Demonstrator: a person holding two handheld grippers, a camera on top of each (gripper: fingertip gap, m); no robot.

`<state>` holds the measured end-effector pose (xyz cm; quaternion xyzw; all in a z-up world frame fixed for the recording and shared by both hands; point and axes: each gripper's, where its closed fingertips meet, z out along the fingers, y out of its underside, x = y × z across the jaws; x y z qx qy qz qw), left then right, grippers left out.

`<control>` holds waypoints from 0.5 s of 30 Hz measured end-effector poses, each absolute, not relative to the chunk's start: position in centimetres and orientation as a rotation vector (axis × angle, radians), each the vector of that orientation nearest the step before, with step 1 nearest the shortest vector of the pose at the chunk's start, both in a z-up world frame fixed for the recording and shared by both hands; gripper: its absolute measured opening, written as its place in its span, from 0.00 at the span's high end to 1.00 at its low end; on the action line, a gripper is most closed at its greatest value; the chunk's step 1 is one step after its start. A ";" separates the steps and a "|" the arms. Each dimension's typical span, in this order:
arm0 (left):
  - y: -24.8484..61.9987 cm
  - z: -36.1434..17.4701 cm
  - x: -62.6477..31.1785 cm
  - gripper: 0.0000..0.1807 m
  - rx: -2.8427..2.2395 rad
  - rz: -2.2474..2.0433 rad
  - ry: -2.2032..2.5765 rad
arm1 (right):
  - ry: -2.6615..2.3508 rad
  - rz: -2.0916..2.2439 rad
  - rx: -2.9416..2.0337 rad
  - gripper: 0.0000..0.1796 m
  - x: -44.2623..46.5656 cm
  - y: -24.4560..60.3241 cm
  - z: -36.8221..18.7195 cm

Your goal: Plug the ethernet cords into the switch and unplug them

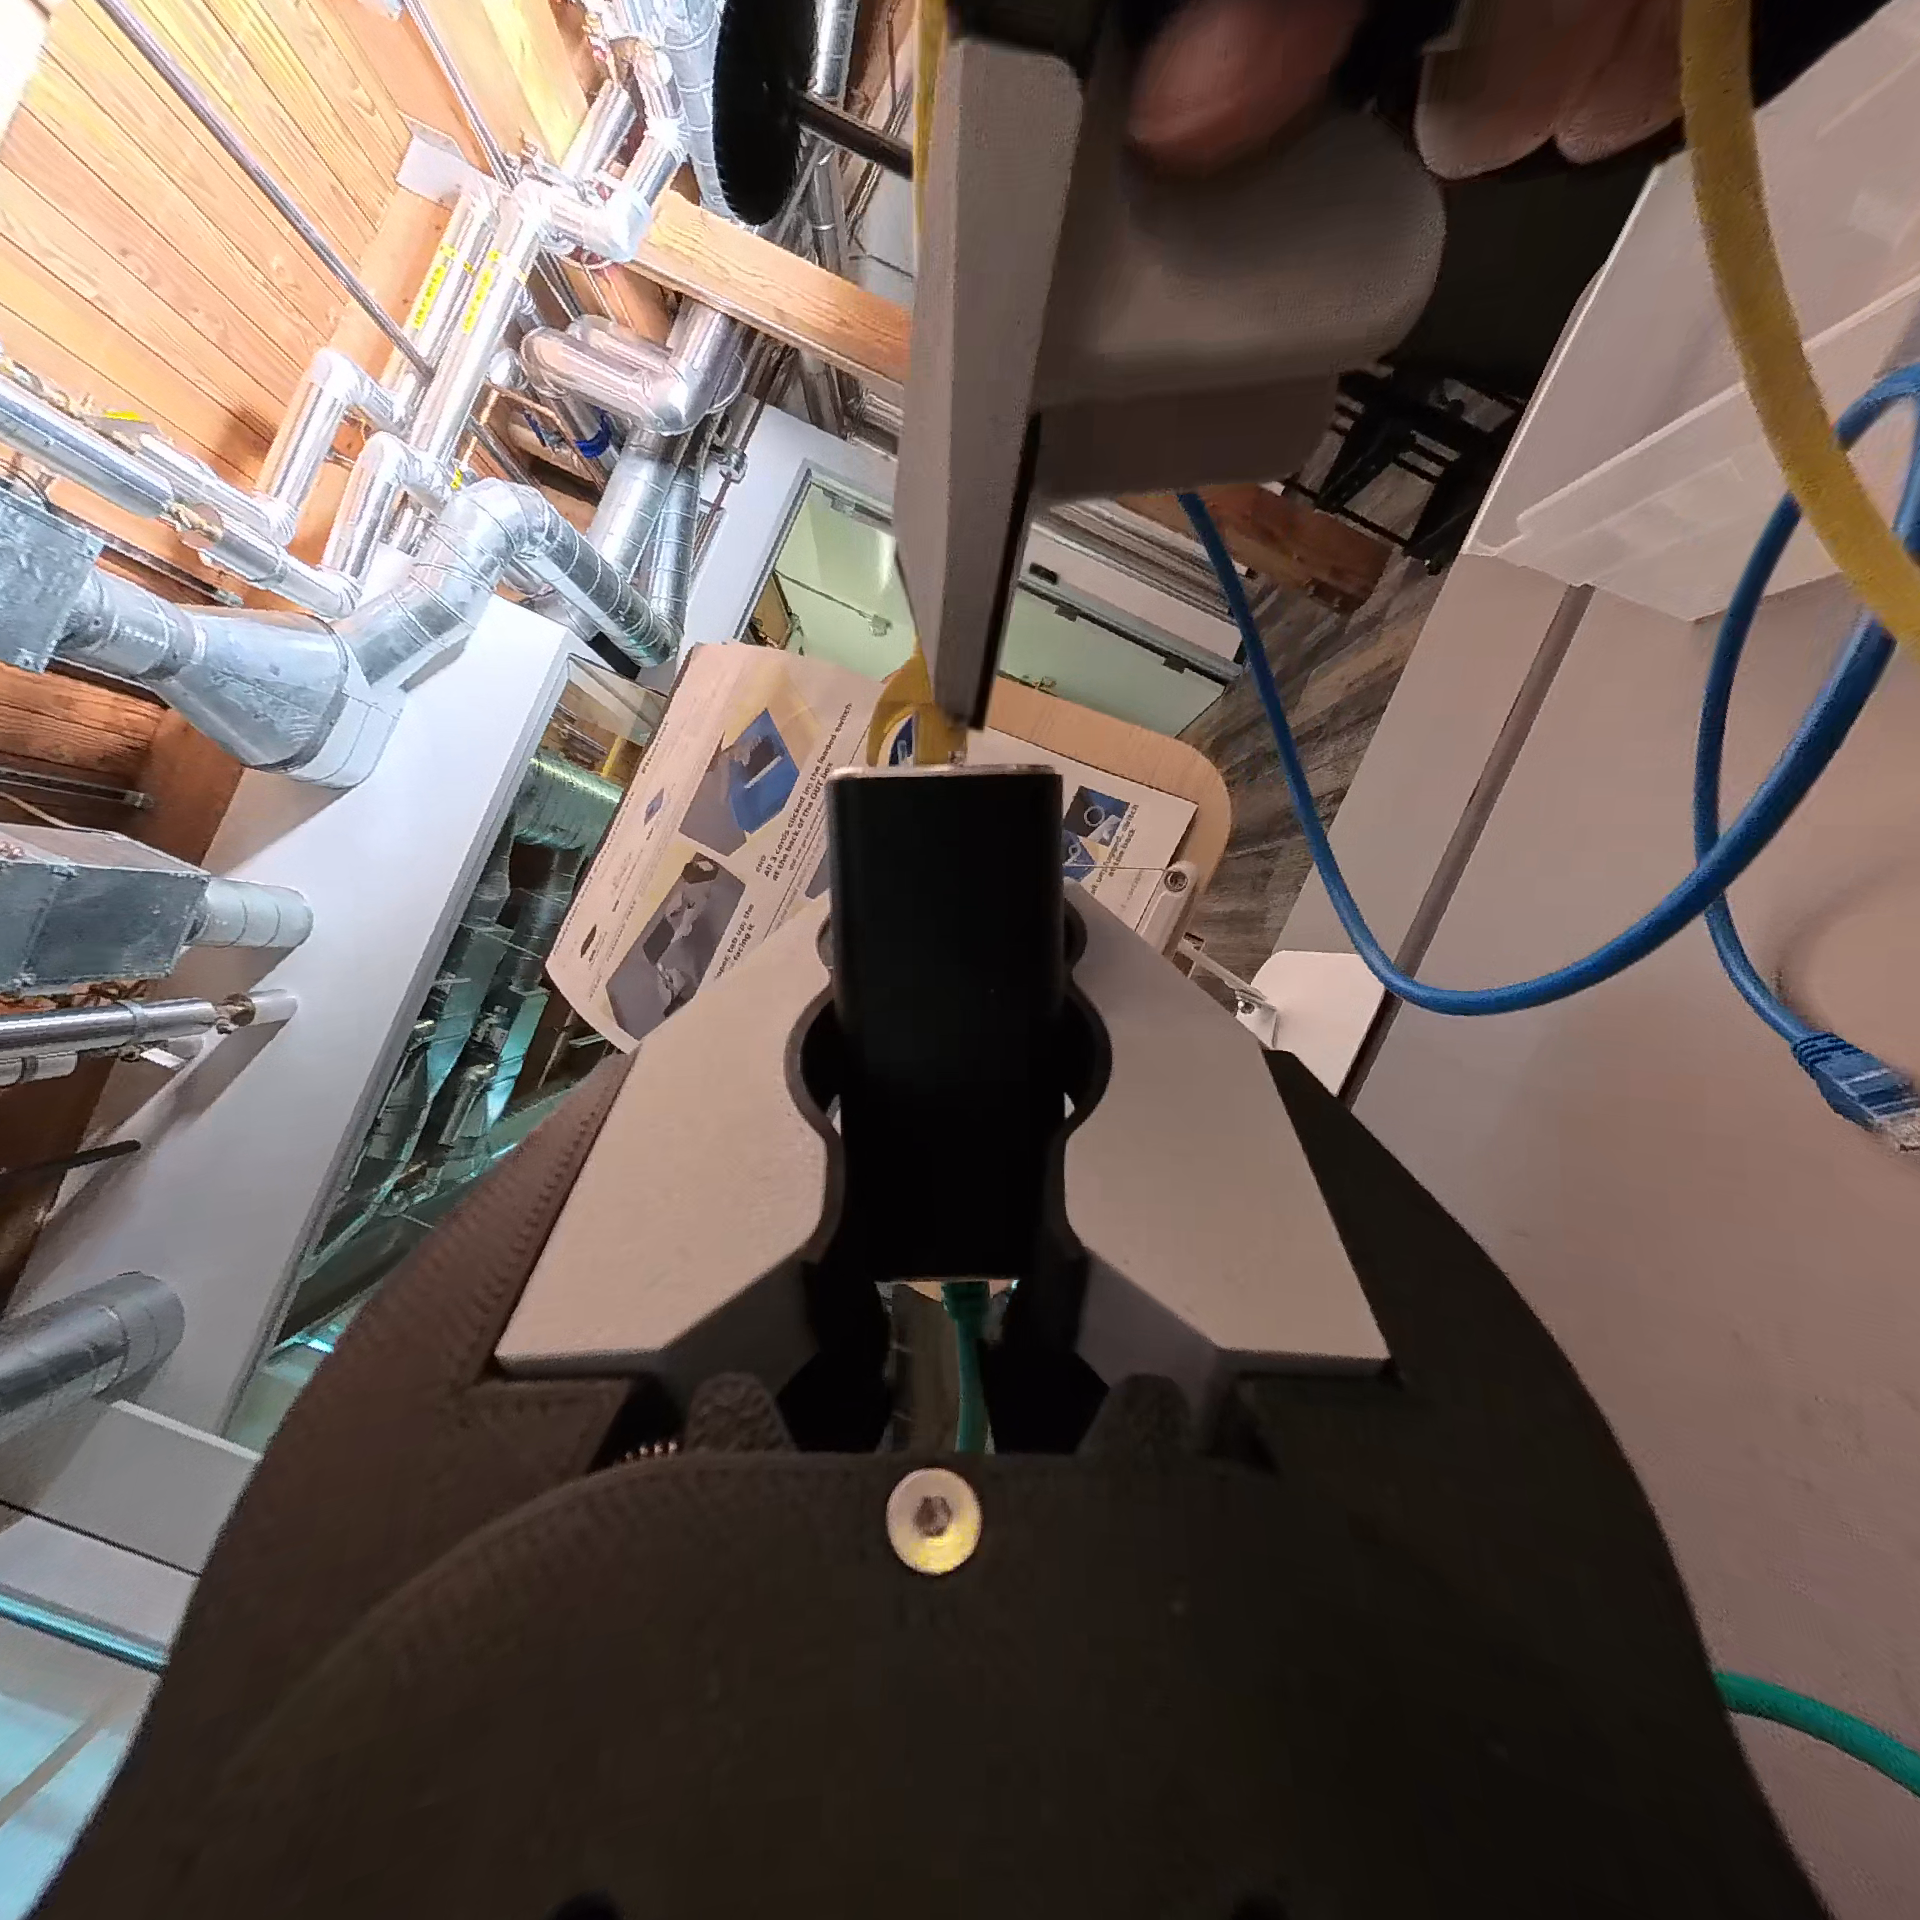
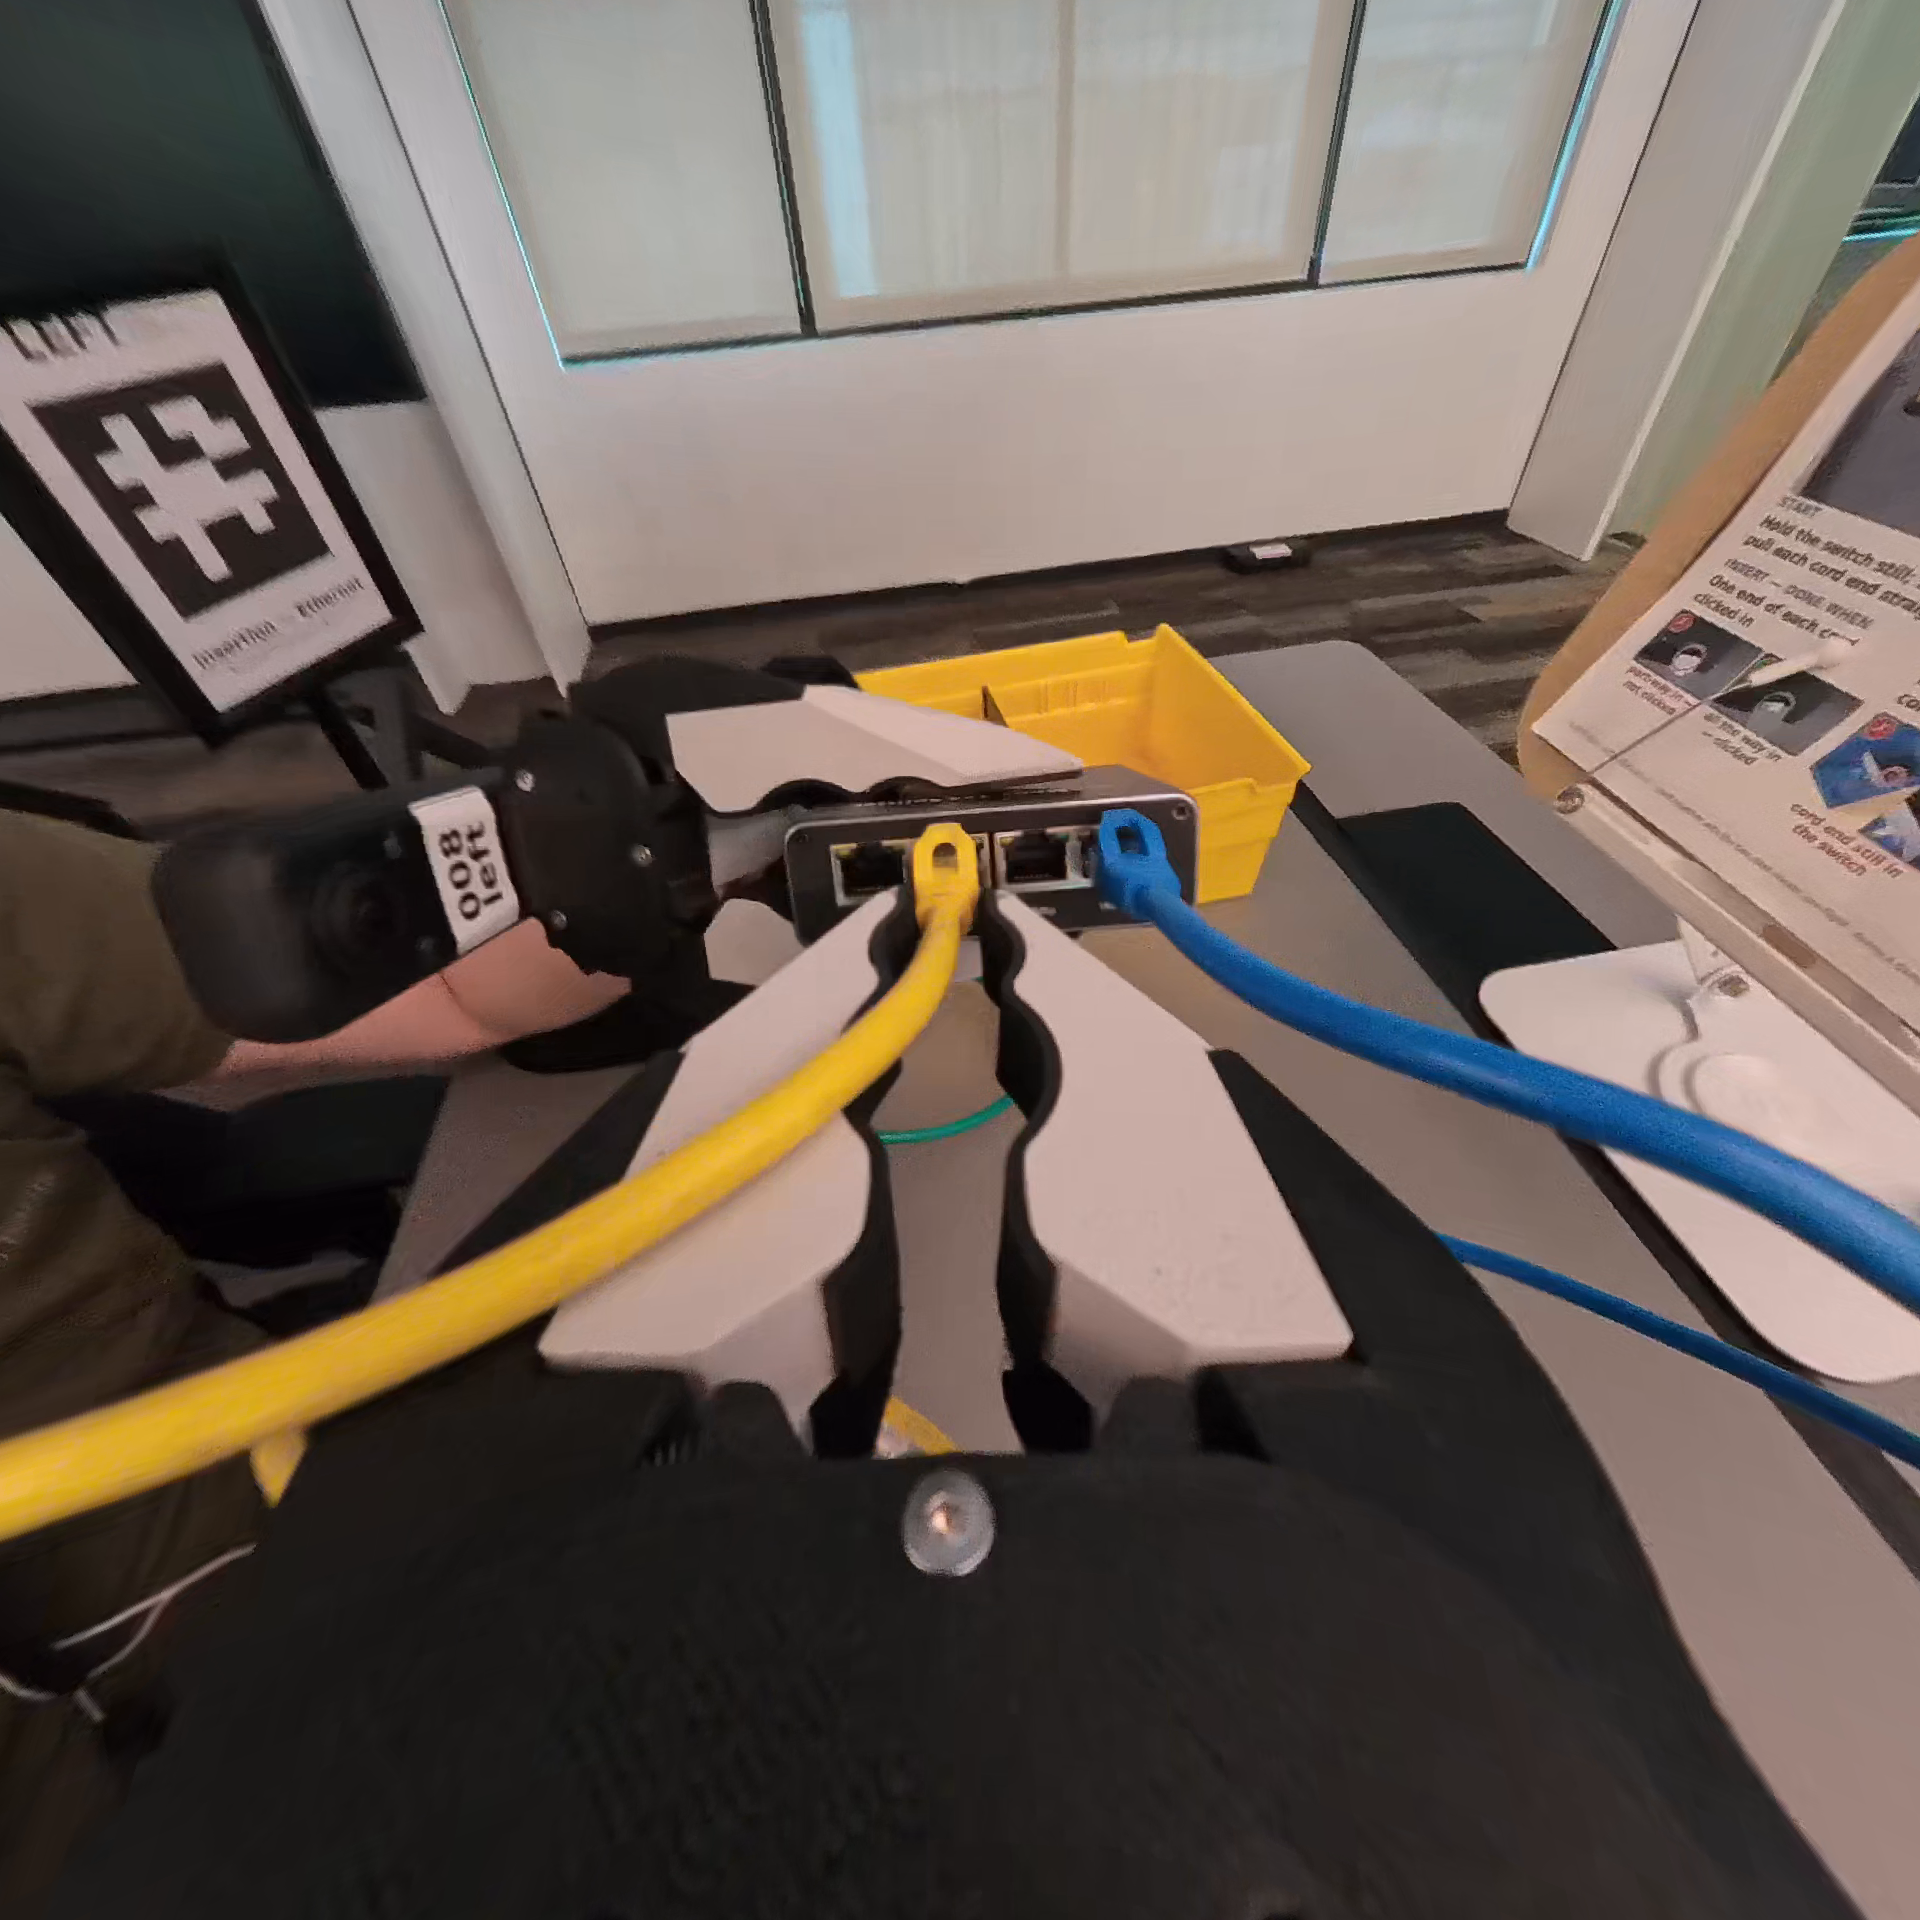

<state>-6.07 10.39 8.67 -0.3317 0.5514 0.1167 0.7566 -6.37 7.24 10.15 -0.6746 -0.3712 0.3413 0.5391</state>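
A white-framed window [image 2: 1039, 156] stood behind the grey table [image 2: 1299, 1195], above dark striped carpet [image 2: 1039, 613]. Overhead, silver ducts [image 1: 312, 644] ran beneath wooden ceiling planks [image 1: 156, 239].

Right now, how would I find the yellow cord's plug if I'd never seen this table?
Look at the grey table in front of the big window and find the small black switch beside the yellow bin. Along its front row of sockets, the yellow plug sits between two empty ones, at the tips of the right claw. The only other plug is blue.
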 end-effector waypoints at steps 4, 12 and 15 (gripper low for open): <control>10.0 9.2 -6.2 0.82 -0.697 0.260 1.183 | -0.918 0.767 -1.567 0.94 -6.8 6.9 10.6; 10.6 10.0 -7.1 0.78 -0.686 0.347 1.106 | -0.961 0.696 -1.550 0.94 -8.0 6.6 10.5; 10.8 9.8 -7.1 0.81 -0.688 0.370 1.125 | -0.964 0.670 -1.555 0.94 -8.6 6.7 10.3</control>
